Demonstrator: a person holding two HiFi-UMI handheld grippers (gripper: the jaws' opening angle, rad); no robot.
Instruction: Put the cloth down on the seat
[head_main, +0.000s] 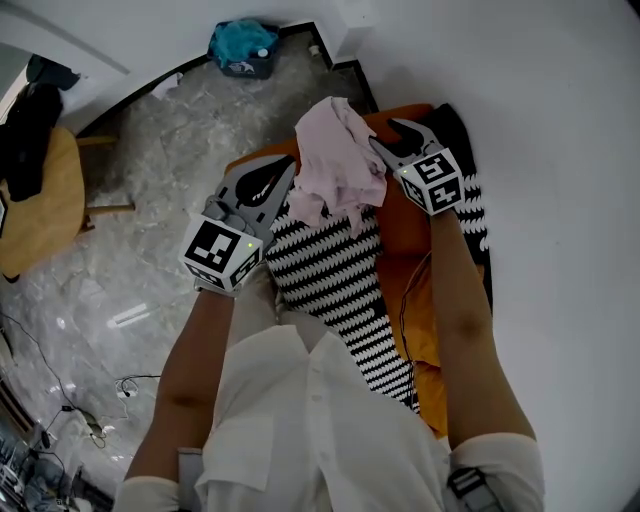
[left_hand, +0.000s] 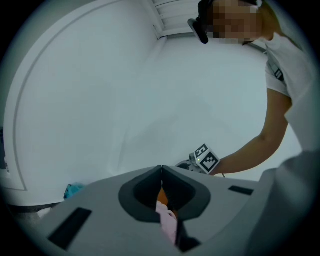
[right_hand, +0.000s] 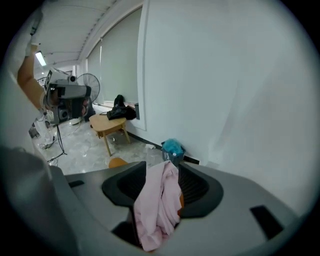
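A crumpled pink cloth (head_main: 338, 160) hangs in the air between both grippers, above an orange seat (head_main: 405, 245) partly covered by a black-and-white zigzag fabric (head_main: 335, 275). My left gripper (head_main: 286, 178) is at the cloth's left edge. In the left gripper view (left_hand: 161, 169) its jaw tips meet, with a fold of the pink cloth (left_hand: 167, 220) pinched just behind them. My right gripper (head_main: 396, 140) is at the cloth's right side. In the right gripper view (right_hand: 162, 167) its jaws stand wide apart and the cloth (right_hand: 157, 205) drapes loosely between them.
A white wall runs along the right of the seat. On the marble floor to the left stand a round wooden table (head_main: 45, 205) with a dark garment on it and a teal bundle in a basket (head_main: 243, 45). Cables (head_main: 95, 420) lie at lower left.
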